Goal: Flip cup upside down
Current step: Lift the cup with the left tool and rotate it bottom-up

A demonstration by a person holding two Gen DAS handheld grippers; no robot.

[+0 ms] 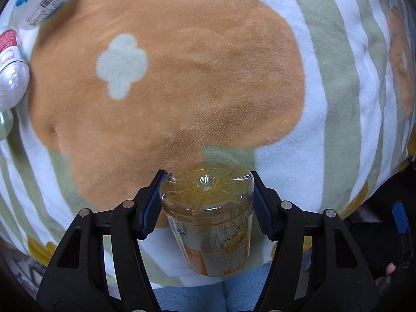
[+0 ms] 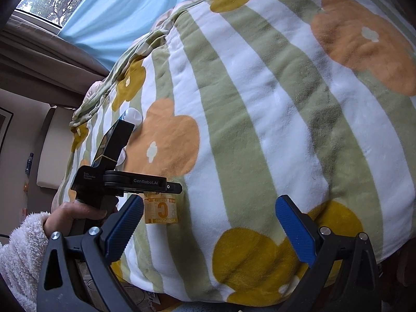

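Cup clamped base-up in the left gripper above a flowered blanket.

The clear plastic cup (image 1: 208,218) with an orange label sits at 6 o'clock in the left wrist view, its ribbed base turned toward the camera and its mouth pointing away and down. The left gripper (image 1: 206,202) has its blue fingers (image 1: 149,208) pressed against the cup's two sides. In the right wrist view the same cup (image 2: 161,209) hangs at 8 o'clock under the left gripper, its label print reading upside down. The right gripper (image 2: 208,228) has its fingers wide apart, with nothing between them. Beneath lies a striped blanket (image 1: 299,156) with orange flowers. White bottles (image 1: 39,2) lie at 10 o'clock in the left wrist view.
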